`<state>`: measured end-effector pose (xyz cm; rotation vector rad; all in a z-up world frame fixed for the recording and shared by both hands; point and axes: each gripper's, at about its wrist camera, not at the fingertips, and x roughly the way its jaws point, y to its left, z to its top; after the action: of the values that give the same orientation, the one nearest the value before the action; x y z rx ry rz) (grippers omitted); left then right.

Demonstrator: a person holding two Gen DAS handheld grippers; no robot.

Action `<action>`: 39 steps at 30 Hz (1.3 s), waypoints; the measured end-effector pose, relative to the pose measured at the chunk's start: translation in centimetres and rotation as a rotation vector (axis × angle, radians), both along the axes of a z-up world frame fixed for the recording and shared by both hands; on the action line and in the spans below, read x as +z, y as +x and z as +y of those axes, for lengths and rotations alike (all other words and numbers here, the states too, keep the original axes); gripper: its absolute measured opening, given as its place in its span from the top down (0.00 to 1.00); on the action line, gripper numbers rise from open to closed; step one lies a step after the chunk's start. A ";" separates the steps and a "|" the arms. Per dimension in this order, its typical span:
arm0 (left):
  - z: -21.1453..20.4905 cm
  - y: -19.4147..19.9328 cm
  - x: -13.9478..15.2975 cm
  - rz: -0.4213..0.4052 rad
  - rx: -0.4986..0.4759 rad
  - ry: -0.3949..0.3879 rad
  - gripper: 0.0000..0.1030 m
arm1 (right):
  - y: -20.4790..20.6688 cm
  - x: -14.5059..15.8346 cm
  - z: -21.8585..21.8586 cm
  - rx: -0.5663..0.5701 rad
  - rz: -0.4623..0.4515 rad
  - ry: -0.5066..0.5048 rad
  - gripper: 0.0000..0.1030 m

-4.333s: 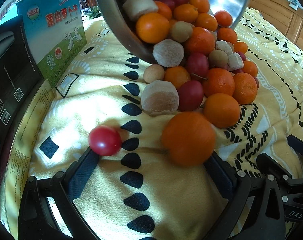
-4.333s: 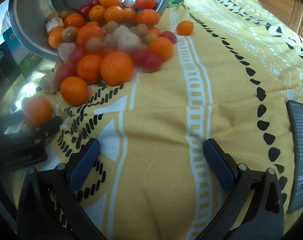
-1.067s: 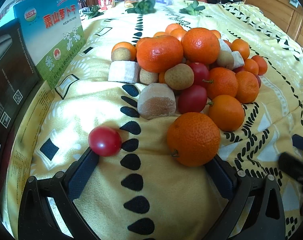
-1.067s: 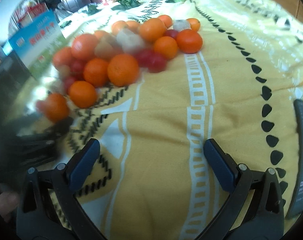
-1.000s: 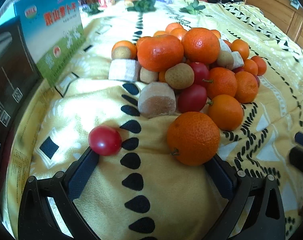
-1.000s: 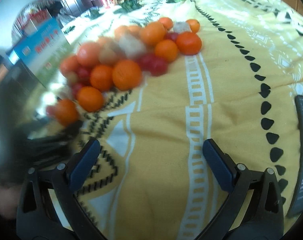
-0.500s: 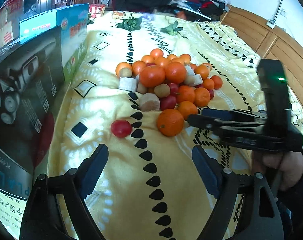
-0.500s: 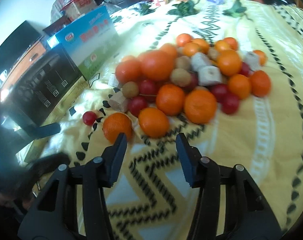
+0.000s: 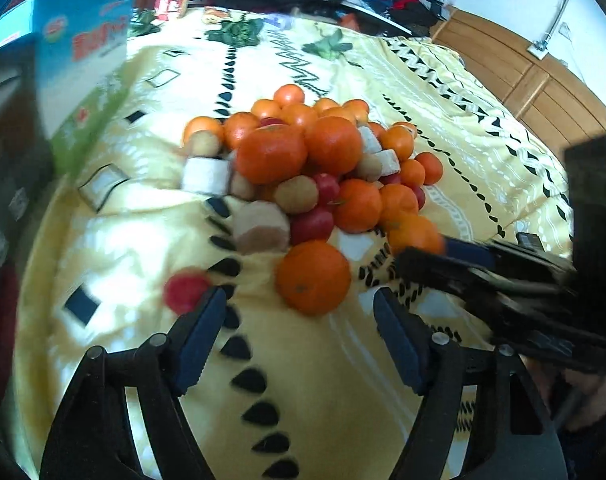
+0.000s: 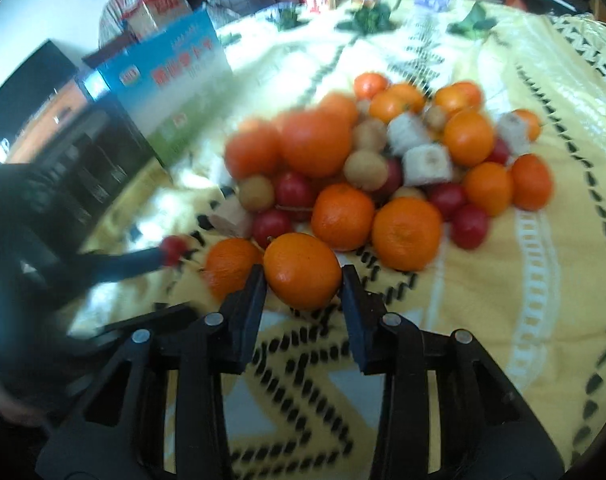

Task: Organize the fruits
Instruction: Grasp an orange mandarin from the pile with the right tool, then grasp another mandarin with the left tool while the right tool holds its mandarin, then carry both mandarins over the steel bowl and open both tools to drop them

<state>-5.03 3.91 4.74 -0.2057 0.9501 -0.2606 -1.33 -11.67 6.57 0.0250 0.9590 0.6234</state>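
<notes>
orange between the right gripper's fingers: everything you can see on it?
The orange is round, bright orange, with dimpled skin, whole and unpeeled. It lies on the yellow blanket at the near edge of the fruit pile, beside another orange. The right gripper flanks it, jaws closing, pads about at its sides. In the left wrist view it shows at the fingertips.

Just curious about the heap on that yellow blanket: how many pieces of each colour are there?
Roughly, counting only what shows:
orange fruits: 15
red fruits: 7
tan round fruits: 5
pale cut chunks: 5
Total: 32
</notes>
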 end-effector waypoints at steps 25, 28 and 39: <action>25.6 -15.1 20.7 -0.394 0.513 0.098 0.59 | -4.2 17.9 17.1 0.216 -0.274 0.200 0.63; 31.4 -17.7 20.3 -0.373 0.643 0.144 0.59 | -5.6 19.1 23.7 0.321 -0.259 0.222 0.63; 40.8 -20.4 11.5 -0.101 0.831 0.130 0.59 | -10.2 12.1 41.2 0.581 -0.051 0.117 0.63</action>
<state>-25.47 44.68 16.20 -0.4424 0.7099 0.5496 -11.52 29.57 18.66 -0.1704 0.8787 1.2089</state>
